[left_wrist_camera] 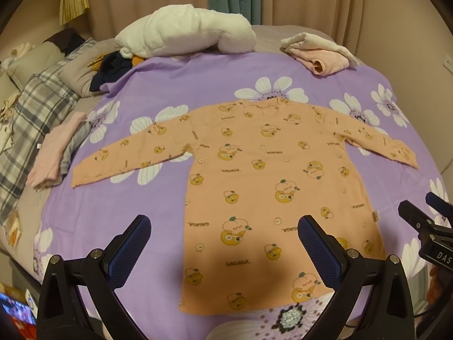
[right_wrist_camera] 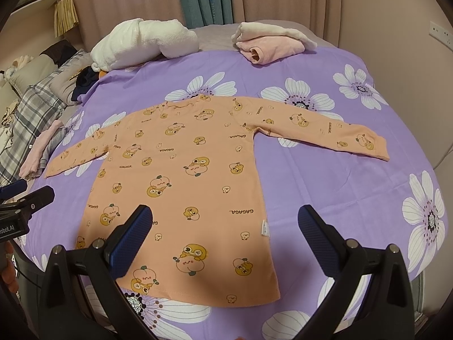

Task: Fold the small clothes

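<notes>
Orange cartoon-print shirt (left_wrist_camera: 271, 187) lies flat, unfolded; sleeves spread.

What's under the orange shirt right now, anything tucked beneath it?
The orange shirt lies spread flat on the purple flowered sheet; white flower prints show at its sleeves and hem. No lump shows, but whatever lies directly beneath the fabric is covered.

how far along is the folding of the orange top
Done: the orange top lies flat on the purple sheet, both sleeves spread out; a folded pink pile sits at the far edge. In hand: nothing, the left gripper and right gripper are open above the hem. Left: every fold.
</notes>
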